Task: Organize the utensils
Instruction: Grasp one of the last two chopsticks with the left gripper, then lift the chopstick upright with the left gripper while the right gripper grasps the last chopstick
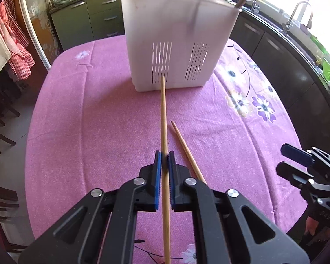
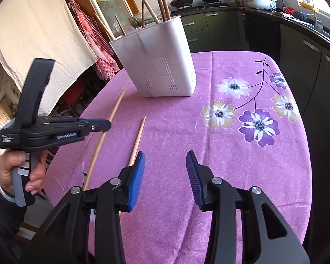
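Clamped between the blue pads of the left tongs [image 1: 164, 160] is a pale wooden chopstick [image 1: 164, 118], gripped partway along its length so the thin tip points straight ahead at the foot of the white utensil holder [image 1: 176, 44] and the thick end trails back under the camera. A second chopstick [image 2: 137, 140] lies loose on the pink flowered tabletop [image 2: 242, 165], just to the right of the held one and angled toward the holder, its near end beside the left pad of the right tongs [image 2: 165, 171], which are spread wide and hold nothing. Several darker chopsticks [image 2: 160, 2] already stand in the holder, which sits upright toward the far side of the tabletop. Judging from this, the step in hand is carrying the gripped stick to the holder. To do it well, the stick should probably be lifted clear above the rim, tipped toward upright, and lowered into an open compartment before the grip is eased, so it does not catch the wall or knock the standing sticks.
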A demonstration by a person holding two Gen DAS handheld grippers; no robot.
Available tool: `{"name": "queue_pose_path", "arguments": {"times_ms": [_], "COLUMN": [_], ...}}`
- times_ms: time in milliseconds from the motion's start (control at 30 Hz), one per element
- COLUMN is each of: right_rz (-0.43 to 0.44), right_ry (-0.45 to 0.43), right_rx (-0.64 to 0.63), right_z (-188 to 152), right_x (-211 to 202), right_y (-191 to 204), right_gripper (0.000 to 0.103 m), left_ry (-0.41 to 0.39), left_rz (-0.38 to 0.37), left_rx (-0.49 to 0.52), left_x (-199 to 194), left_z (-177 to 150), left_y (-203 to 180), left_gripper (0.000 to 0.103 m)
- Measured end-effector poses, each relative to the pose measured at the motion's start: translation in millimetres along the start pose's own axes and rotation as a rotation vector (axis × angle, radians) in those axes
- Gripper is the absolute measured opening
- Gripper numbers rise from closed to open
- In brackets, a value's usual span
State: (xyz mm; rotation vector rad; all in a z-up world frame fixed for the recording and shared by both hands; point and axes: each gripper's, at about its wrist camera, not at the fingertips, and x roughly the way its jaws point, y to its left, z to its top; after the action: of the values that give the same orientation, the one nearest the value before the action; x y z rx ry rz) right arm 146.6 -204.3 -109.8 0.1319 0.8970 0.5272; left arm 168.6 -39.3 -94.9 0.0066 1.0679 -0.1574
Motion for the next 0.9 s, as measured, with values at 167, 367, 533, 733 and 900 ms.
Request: {"name": "queue_pose_path", "arguments": {"times_ms": [167,367,533,733,900], "right_rz": [-0.004,-0.009,-0.034,-0.091,-0.115], "right_ry": [0.055,0.15,0.228,0.271,0.299], "right_rx": [-0.051,-0.133,-0.203,-0.25,-0.261], "right_z": [1.6,12.8,24.3,30.6,29.9], "right_x": [17.6,53.8,86.1,112.3,124.0], "right_y": [15.9,41.2,62.4,77.2,81.6], "right_gripper": [0.04,0.041,0.041,0.041,0.035], "left_ry": [-0.09,-0.179,-0.237,-0.257,-0.279], "left_rz": [-0.021,-0.025,-0.009,-0.015,-0.005], "left_rx": [-0.003,0.021,0.044,0.054,0.053], "left_x": [-37.5,-73.6,-93.3,-102.4,-109.2], "left_z": [-7.0,-16.2,-23.3,-28.9,-32.9], "left_y": [6.7,6.5,4.8,7.3,10.5], "left_gripper": [0.006,0.006,0.006,0.006,0.006]}}
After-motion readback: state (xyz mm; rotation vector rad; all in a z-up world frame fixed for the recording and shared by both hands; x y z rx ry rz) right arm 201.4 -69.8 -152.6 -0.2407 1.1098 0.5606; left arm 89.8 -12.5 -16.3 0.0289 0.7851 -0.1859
